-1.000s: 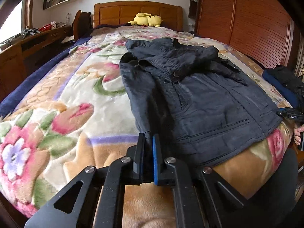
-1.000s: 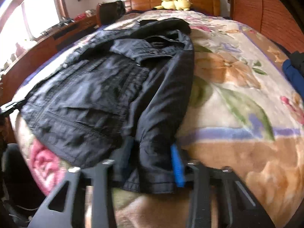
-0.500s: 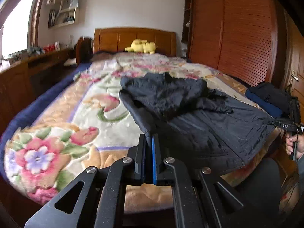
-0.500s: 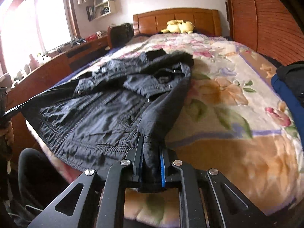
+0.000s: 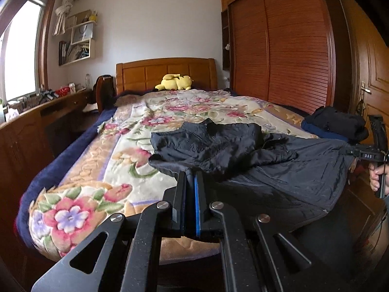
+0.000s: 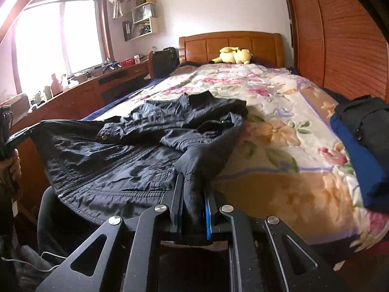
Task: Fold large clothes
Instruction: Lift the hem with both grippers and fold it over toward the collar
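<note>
- Currently left gripper (image 5: 190, 182): jaws pressed together, pinching the near-left bottom edge of the black jacket (image 5: 243, 160).
- Jacket spread across the near end of the bed (image 5: 80, 185), hem lifted off the floral blanket (image 5: 121, 150), collar end lying toward the far side.
- Right gripper (image 6: 193, 189): jaws have just been closing, now clamped on the ribbed sleeve cuff (image 6: 192, 194), near-right side of the jacket.
- Folded dark clothes (image 6: 364, 126) at the right bed edge.
- Yellow plush toy (image 5: 173, 82) far, by the headboard.
</note>
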`<state>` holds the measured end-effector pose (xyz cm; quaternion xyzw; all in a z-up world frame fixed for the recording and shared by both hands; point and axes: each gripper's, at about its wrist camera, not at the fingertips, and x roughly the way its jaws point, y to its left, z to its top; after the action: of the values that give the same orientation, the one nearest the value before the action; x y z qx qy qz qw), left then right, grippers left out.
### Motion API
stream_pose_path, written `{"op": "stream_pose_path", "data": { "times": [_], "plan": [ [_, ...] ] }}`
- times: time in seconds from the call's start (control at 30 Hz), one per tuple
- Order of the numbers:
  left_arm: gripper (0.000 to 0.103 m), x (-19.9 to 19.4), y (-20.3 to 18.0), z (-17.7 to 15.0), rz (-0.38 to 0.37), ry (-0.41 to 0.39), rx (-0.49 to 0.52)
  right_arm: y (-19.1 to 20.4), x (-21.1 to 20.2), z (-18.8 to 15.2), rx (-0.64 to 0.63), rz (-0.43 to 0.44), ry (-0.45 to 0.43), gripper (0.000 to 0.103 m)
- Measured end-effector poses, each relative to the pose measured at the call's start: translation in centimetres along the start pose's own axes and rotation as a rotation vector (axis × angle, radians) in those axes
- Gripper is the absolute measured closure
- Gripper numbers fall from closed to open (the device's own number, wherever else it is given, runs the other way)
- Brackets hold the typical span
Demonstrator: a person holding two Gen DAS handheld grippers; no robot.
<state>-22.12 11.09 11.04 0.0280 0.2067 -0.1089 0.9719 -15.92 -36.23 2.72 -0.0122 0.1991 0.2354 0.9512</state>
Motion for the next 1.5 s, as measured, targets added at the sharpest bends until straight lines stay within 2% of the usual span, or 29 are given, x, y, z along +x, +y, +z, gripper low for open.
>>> {"op": "stream_pose_path", "data": {
  "times": [0.2, 0.53, 0.63, 0.73, 0.83, 1.0, 1.23, 1.37, 1.5],
  "plan": [
    [0.097, 0.5, 0.0, 0.1, 0.004, -0.001, 0.012, 0.6, 0.4, 0.5, -0.036, -0.019, -0.003, 0.090],
    [0.097, 3.0, 1.1, -1.8, -0.002, 0.029, -0.045, -0.2, 2.4, 0.0, -0.026, 0.002, 0.013, 0.090],
    [0.097, 2.7, 0.9, -2.0, -0.008, 0.012, -0.055, -0.5, 2.6, -0.1, -0.007, 0.017, -0.003, 0.090],
    [0.097, 1.6, 0.9, -1.7, 0.000, -0.025, -0.057, -0.2, 1.8, 0.0, -0.017, -0.030, -0.056, 0.090],
    [0.097, 0.4, 1.0, -1.6, -0.008, -0.058, -0.082, -0.2, 0.7, 0.2, -0.005, -0.024, -0.091, 0.090],
    [0.097, -1.2, 0.8, -1.6, -0.026, -0.089, -0.112, 0.4, -0.5, 0.4, -0.016, -0.019, -0.101, 0.091],
    [0.097, -2.2, 1.3, 1.0, -0.034, -0.155, -0.099, 0.8, -3.6, 1.6, -0.030, 0.002, -0.150, 0.091],
    [0.097, 0.5, 2.7, 3.6, -0.033, -0.161, -0.102, 0.1, -3.1, 3.9, -0.047, -0.018, -0.164, 0.091],
    [0.097, 4.2, 3.7, 4.9, -0.014, -0.151, -0.100, -1.0, -0.2, 6.4, -0.056, -0.050, -0.153, 0.091]
  ]
}}
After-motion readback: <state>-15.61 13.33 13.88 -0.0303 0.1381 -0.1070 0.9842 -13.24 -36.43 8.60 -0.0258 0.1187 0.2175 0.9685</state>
